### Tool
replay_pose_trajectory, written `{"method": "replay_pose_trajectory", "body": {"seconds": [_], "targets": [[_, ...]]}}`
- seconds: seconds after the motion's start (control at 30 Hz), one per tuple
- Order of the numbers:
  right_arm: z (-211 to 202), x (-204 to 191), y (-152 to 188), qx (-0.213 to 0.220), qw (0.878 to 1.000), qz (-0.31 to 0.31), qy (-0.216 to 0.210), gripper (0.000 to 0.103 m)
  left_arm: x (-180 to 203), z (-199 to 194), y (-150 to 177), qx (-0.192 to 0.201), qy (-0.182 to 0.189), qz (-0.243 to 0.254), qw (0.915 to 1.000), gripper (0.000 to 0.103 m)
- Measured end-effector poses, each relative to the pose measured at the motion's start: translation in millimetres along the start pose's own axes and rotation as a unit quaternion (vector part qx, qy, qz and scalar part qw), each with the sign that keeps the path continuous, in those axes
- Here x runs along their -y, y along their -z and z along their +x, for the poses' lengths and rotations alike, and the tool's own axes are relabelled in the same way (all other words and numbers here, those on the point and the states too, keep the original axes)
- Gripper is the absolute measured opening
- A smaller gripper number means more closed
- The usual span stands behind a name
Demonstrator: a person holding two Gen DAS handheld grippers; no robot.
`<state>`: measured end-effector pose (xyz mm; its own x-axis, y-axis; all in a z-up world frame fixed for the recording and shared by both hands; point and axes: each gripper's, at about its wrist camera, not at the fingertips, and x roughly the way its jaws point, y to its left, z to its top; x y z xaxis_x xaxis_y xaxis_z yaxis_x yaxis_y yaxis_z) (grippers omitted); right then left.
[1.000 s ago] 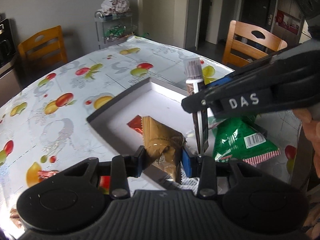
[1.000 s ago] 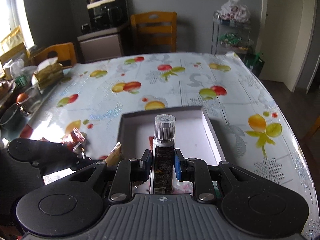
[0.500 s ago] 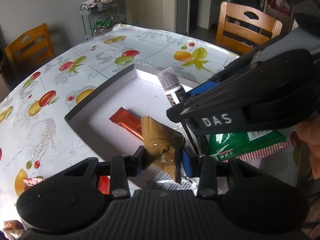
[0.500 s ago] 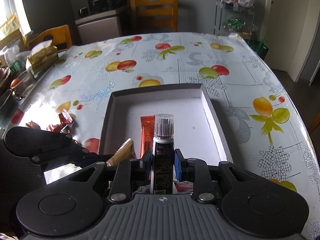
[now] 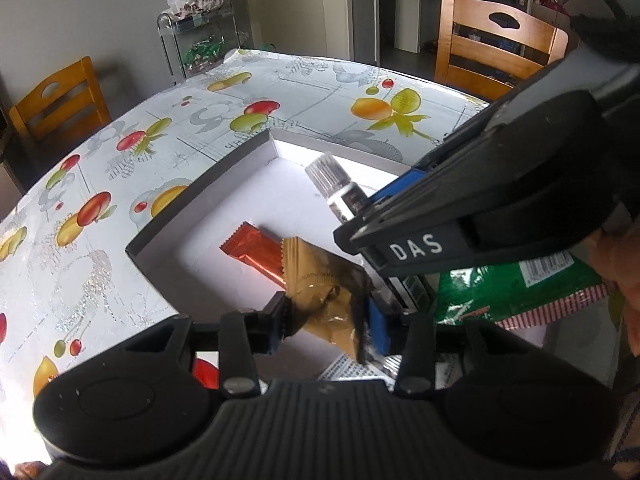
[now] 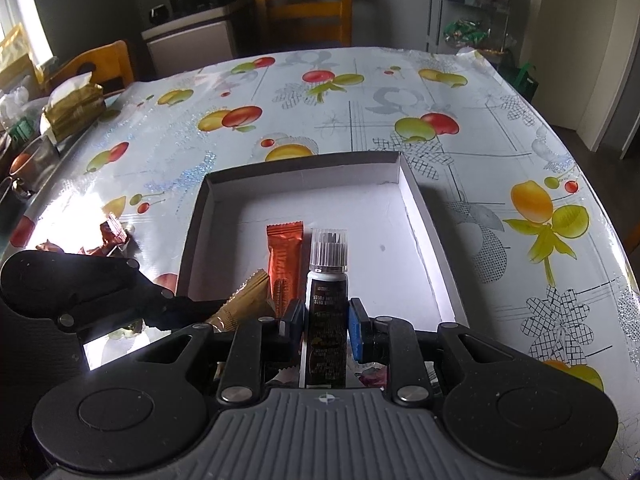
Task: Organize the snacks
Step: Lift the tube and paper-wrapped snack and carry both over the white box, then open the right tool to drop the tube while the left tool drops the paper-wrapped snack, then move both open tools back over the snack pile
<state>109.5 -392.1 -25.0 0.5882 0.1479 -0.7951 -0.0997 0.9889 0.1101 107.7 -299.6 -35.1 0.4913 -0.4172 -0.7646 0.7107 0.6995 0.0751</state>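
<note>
2 tools clenched at the box's (image 6: 199, 216) near rim: left (image 5: 326, 316) on gold packet (image 5: 324, 288), right (image 6: 325, 322) on tube (image 6: 327, 280).

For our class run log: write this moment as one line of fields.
left hand-held gripper: shut on gold packet | right hand-held gripper: shut on bottle | orange bar: in box

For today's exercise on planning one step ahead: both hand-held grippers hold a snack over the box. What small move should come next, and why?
Probably lower the right hand-held gripper a little and release the tube onto the bare box floor beside the orange bar. The tube is clamped, already above open space, while the left hand-held gripper holds the gold packet at the near edge.
</note>
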Motion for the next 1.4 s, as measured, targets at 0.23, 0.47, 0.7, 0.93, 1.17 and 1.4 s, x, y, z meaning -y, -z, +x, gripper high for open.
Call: {"method": "replay_pose_trajectory", "body": {"seconds": [0.23, 0.47, 0.7, 0.93, 1.17, 1.4], "targets": [[-1.7, 1.9, -4.2, 0.007, 1.000, 0.004, 0.002, 0.026, 0.3, -4.1, -2.2, 0.020, 0.002, 0.011, 0.9997, 0.049], [-6.8, -1.3, -7.2, 0.015, 1.000, 0.003, 0.003, 0.026, -0.6, -9.7, -3.3, 0.028, 0.000, 0.008, 0.9996, 0.049], [-15.7, -4.7, -9.3, 0.029, 1.000, 0.006, 0.002, 0.029, -5.8, -18.3, -0.9, 0.032, -0.004, -0.012, 0.9994, 0.056], [-23.4, -13.9, -13.2, 0.045, 0.999, 0.001, -0.006, 0.034, -13.6, -32.1, 2.8, 0.047, -0.020, -0.039, 0.9980, 0.067], [-27.4, -28.6, -15.8, 0.053, 0.998, -0.008, -0.020, 0.039, -29.6, -45.4, 13.3, 0.048, -0.045, -0.073, 0.9952, 0.067], [-25.8, -50.3, -18.6, 0.054, 0.997, -0.026, -0.039, 0.040, -50.7, -61.5, 31.2, 0.040, -0.083, -0.112, 0.9894, 0.067]]}}
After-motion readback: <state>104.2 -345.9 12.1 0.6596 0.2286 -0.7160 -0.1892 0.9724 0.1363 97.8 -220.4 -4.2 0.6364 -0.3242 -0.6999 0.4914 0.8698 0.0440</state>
